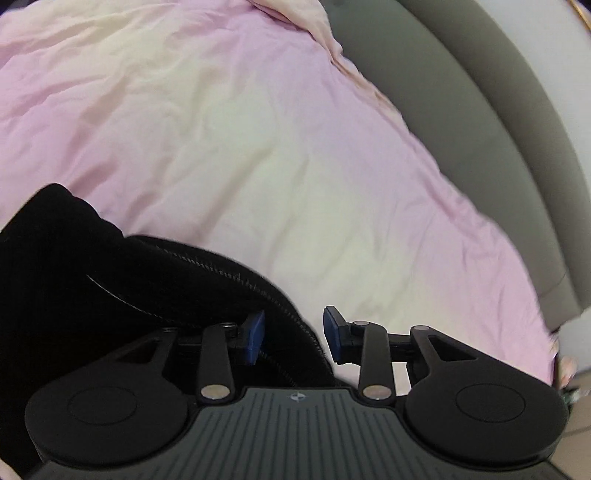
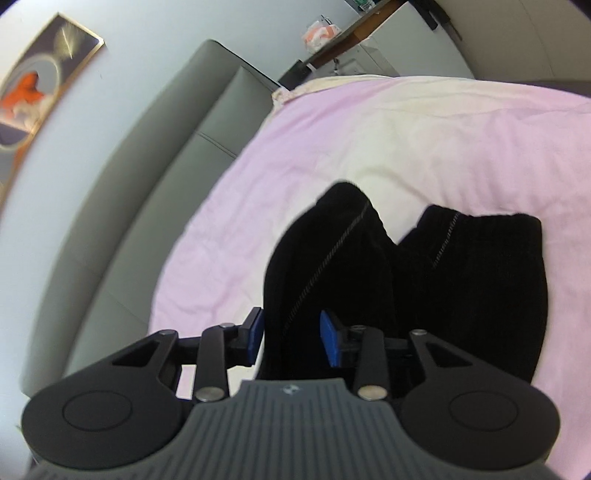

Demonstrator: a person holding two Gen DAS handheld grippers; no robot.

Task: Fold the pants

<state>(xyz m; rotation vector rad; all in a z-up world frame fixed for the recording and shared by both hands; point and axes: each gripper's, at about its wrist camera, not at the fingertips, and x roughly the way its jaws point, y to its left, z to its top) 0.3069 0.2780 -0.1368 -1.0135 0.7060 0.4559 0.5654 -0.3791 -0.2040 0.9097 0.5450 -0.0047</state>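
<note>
The black pants [image 2: 406, 258] lie on a pink bed sheet [image 2: 369, 129], with thin stitched seams along the legs. In the right wrist view one part of the pants rises between the blue pads of my right gripper [image 2: 291, 338], whose jaws stand apart around the cloth. In the left wrist view the black pants [image 1: 110, 277] fill the lower left, and their ribbed edge runs between the blue pads of my left gripper [image 1: 293, 338]. Its jaws also stand apart, with the left pad over the cloth and the right pad over the sheet.
The pink sheet [image 1: 258, 147] covers a bed with a grey padded headboard [image 1: 498, 110], also in the right wrist view [image 2: 147, 166]. A framed picture [image 2: 37, 85] hangs on the wall. A shelf with small items [image 2: 332, 33] stands beyond the bed.
</note>
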